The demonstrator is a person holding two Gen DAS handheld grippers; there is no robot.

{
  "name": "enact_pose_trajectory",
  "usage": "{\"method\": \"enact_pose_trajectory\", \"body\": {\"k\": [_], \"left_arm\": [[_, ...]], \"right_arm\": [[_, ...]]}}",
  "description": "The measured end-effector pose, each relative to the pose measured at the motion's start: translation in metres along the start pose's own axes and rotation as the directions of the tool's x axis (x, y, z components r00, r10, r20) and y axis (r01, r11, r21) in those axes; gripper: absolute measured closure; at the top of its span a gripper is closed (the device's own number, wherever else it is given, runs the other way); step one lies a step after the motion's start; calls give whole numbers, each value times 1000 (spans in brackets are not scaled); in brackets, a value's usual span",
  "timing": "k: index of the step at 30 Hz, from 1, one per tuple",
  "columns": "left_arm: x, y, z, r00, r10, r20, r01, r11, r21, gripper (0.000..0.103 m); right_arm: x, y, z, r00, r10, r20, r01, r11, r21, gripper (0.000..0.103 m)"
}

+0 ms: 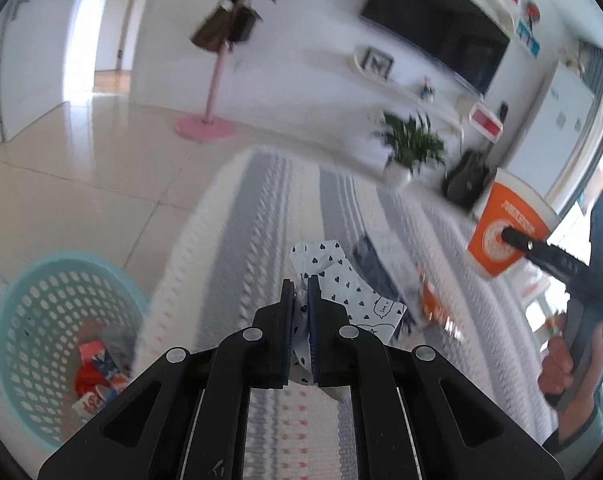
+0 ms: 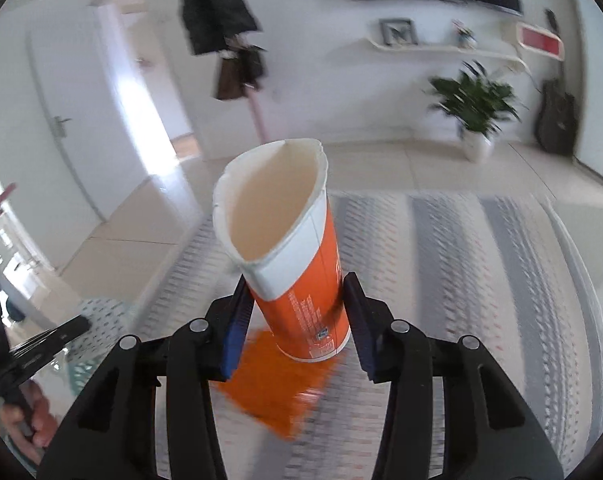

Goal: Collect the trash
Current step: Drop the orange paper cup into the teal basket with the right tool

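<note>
My left gripper (image 1: 300, 286) is shut on a crumpled white wrapper with dark hearts (image 1: 341, 280) and holds it above the striped rug (image 1: 261, 200). A teal mesh trash basket (image 1: 33, 292) with some trash inside stands at the lower left, beside the rug. My right gripper (image 2: 295, 300) is shut on an orange and white paper cup (image 2: 297, 264), dented at the rim and held tilted above the rug (image 2: 481, 260). An orange wrapper (image 2: 277, 392) lies on the rug under the cup. The cup (image 1: 505, 228) and right gripper also show in the left wrist view.
More wrappers, one dark blue (image 1: 371, 260) and one orange (image 1: 435, 304), lie on the rug. A pink coat stand (image 1: 207, 124), a potted plant (image 1: 409, 152) and a guitar (image 1: 467, 180) stand by the far wall. The basket edge (image 2: 85, 356) shows in the right wrist view.
</note>
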State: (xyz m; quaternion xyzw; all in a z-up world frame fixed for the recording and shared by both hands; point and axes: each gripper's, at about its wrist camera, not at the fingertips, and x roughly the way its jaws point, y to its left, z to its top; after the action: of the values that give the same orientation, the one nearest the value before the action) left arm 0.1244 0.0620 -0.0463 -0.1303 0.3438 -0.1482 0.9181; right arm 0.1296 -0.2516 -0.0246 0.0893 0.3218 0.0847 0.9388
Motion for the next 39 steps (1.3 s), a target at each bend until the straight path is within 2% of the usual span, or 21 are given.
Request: {"method": "enact_pose_trajectory", "body": {"k": [3, 6, 9, 13, 16, 18, 19, 21, 23, 26, 27, 28, 29, 30, 32, 34, 39], "left_arm": [[-30, 24, 14, 997, 17, 73, -14, 999, -48, 98], [-60, 53, 21, 988, 78, 135, -67, 994, -85, 98], [-85, 84, 23, 974, 156, 162, -135, 982, -133, 98], [-100, 131, 22, 950, 285, 124, -254, 942, -217, 98], [-98, 168, 15, 946, 322, 45, -297, 910, -290, 98], [-89, 186, 11, 936, 350, -22, -339, 885, -318, 98], [-84, 196, 10, 939, 339, -57, -338, 880, -335, 98], [-79, 206, 8, 940, 329, -92, -340, 871, -354, 98], [-75, 212, 8, 931, 345, -124, -366, 861, -354, 96], [-74, 217, 8, 917, 373, -142, -399, 845, -355, 93], [-75, 219, 8, 912, 385, -145, -411, 840, -354, 88], [-76, 220, 9, 905, 399, -146, -424, 833, -354, 85], [-77, 219, 10, 903, 405, -142, -429, 830, -356, 74], [-78, 219, 11, 902, 409, -136, -430, 828, -360, 70], [-81, 216, 13, 904, 412, -117, -425, 828, -365, 69], [-86, 211, 13, 906, 412, -91, -416, 834, -362, 69], [-94, 185, 20, 916, 401, 2, -378, 866, -327, 69]], "right_arm": [[-5, 48, 11, 998, 67, 11, -66, 996, -60, 61], [-3, 116, 15, 987, 161, -6, -160, 978, -137, 61], [4, 169, 11, 973, 228, -40, -231, 955, -188, 61], [29, 240, -5, 952, 279, -125, -301, 926, -229, 60], [63, 275, -20, 931, 296, -215, -339, 918, -205, 60], [80, 285, -28, 911, 316, -266, -365, 917, -162, 59], [94, 291, -34, 898, 322, -299, -373, 918, -131, 59], [108, 296, -40, 892, 314, -326, -368, 923, -116, 58], [121, 301, -48, 879, 322, -350, -377, 921, -100, 57], [134, 302, -58, 873, 314, -374, -370, 925, -87, 56], [138, 304, -61, 868, 313, -385, -371, 925, -84, 54], [140, 305, -63, 865, 312, -393, -371, 925, -81, 47], [140, 305, -64, 866, 309, -394, -368, 926, -81, 41], [141, 306, -64, 869, 305, -391, -363, 928, -82, 40], [140, 305, -65, 867, 315, -387, -372, 924, -82, 39], [136, 303, -64, 874, 312, -371, -369, 925, -89, 39], [113, 286, -55, 884, 325, -336, -378, 920, -103, 40]]}}
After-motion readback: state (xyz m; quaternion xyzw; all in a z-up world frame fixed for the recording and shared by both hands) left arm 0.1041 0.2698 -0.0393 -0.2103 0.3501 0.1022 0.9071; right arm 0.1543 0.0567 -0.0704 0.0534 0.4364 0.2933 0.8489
